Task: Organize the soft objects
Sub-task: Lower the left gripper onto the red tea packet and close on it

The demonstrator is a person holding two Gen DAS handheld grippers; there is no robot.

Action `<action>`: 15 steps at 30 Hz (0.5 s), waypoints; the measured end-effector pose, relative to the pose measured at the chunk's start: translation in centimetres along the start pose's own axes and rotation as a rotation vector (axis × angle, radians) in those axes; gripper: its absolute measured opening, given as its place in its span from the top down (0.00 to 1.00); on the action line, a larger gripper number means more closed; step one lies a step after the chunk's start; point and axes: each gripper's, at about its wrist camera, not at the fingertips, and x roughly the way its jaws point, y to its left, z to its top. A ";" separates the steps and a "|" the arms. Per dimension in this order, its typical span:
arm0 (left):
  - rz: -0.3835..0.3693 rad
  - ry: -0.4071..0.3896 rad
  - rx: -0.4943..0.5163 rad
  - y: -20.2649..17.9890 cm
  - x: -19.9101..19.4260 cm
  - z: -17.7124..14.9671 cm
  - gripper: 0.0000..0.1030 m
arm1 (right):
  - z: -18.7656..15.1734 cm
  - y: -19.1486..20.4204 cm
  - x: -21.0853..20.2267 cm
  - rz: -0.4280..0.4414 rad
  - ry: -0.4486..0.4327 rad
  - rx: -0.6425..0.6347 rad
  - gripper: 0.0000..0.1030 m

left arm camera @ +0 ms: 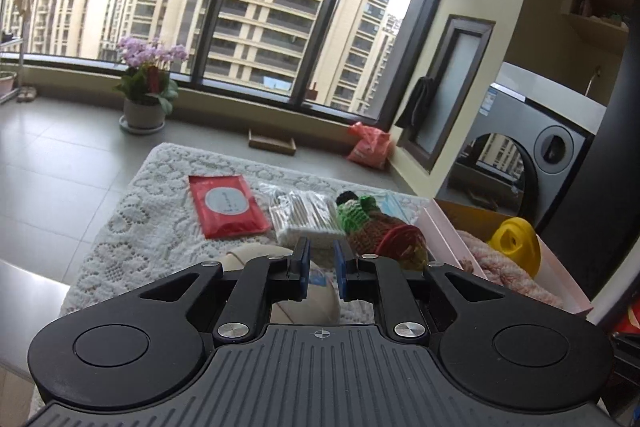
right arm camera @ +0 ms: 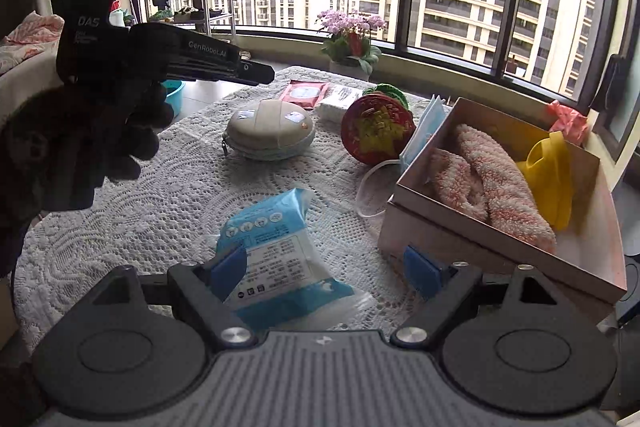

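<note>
My right tool (right arm camera: 326, 273) is spread wide, its blue pads either side of the blue-and-white tissue pack (right arm camera: 276, 259) lying on the lace-covered worktop (right arm camera: 160, 195), not pressing it. My left tool (left arm camera: 321, 269) is drawn nearly together on nothing, above the beige zip case (right arm camera: 270, 133). Right of the pack, the pink box (right arm camera: 472, 247) holds a pink fluffy piece (right arm camera: 500, 187) and a yellow item (right arm camera: 552, 171); a face mask (right arm camera: 428, 131) leans on its wall.

- Bare white lace tablecloth (right arm camera: 160, 195) lies between the blue-and-white tissue packet (right arm camera: 276, 259) and beige oval zip case (right arm camera: 270, 135).
- The open pink cardboard box (right arm camera: 500, 247) blocks the right side.
</note>
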 end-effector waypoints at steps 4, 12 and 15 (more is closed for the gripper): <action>0.083 0.133 -0.126 4.5 6.1 4.2 0.86 | -1.7 -0.9 -0.2 -0.033 -0.031 0.015 0.16; 0.246 0.262 -0.253 9.6 12.3 6.9 0.86 | -3.8 -2.3 -0.4 -0.007 -0.110 0.098 0.10; 0.228 0.275 -0.147 7.5 12.8 7.3 0.86 | -4.2 -3.2 -0.1 0.027 -0.099 0.168 0.05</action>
